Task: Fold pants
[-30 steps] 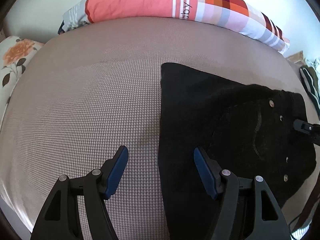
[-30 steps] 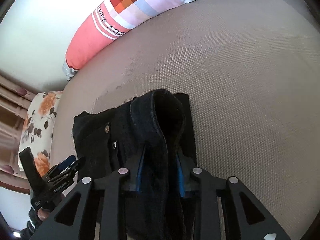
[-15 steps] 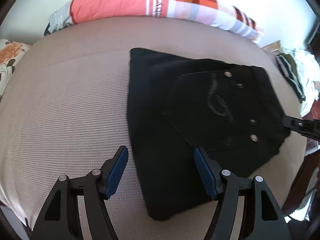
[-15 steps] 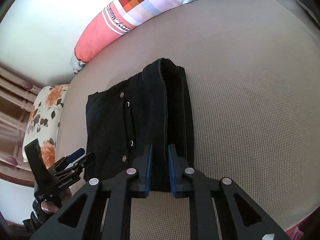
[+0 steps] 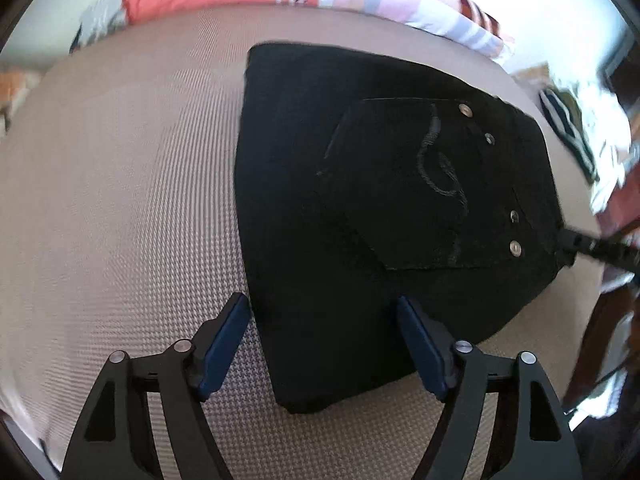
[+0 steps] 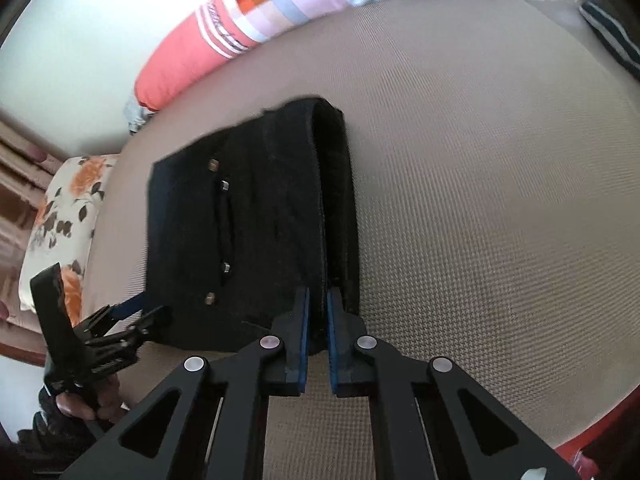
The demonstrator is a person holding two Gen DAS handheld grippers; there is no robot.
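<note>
Nearest to you, your right tongs (image 6: 317,312) are clenched on the near end of the waistband edge of the black pants (image 6: 248,224); the blue pads (image 6: 303,332) stand almost together with only a thin layer of cloth between them, which I judge is so because you pinch one single edge and not the whole bundle; holding it there lets you steer that side of the stack.

Your left tongs (image 5: 322,312) are released and the jaws are opening at this moment; no cloth is pressed by the pads (image 5: 224,344), although the lower corner of the pants (image 5: 360,208) lies under the gap between them; I think they hover wide like this to be ready for taking or flattening that corner.

The pants lie already folded into a compact dark packet on the bed (image 5: 120,208), which has a beige woven cover; the back pocket with its curly stitching and the metal rivets (image 5: 515,247) face up, so the fold seems nearly done, and what remains is probably to straighten it.

Farther away, a long striped bolster (image 6: 280,12) in coral and checks lies along the far edge of the bed by the wall; a floral cushion (image 6: 64,216) sits at the side; some other clothes (image 5: 576,136) are blurred beyond the bed, and I cannot tell what they are.
</note>
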